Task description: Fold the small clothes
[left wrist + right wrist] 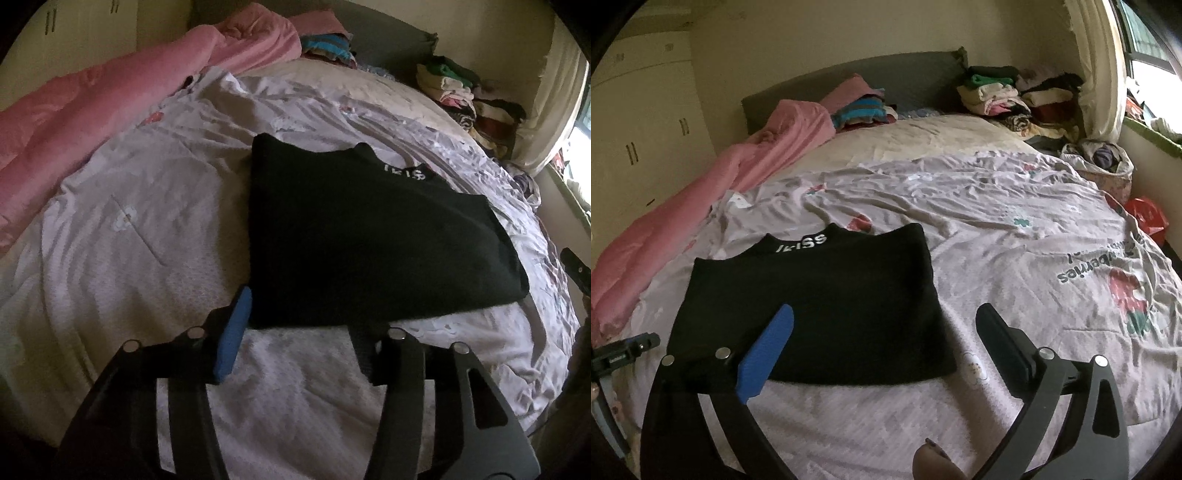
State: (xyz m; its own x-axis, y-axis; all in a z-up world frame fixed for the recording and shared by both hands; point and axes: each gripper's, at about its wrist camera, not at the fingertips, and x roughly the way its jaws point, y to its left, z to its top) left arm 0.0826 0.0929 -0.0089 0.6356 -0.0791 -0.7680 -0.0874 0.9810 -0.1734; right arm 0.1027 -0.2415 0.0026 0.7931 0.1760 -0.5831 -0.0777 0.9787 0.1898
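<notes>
A black garment (369, 236) with white collar lettering lies flat, folded into a rough rectangle, on the pale floral bedsheet (129, 240). It also shows in the right wrist view (820, 302). My left gripper (299, 332) is open just above the garment's near hem, its blue pad (234, 336) at the left corner. My right gripper (886, 332) is open and empty over the garment's near right corner, blue pad (764, 358) above the cloth, black pad (1001, 343) over the sheet (1015, 258).
A pink quilt (701, 192) runs along the bed's left side. Piles of folded clothes (1008, 96) sit at the headboard. A striped bundle (864, 110) lies beside them. A bag of laundry (1104, 158) and a red bag (1148, 218) sit at the right edge.
</notes>
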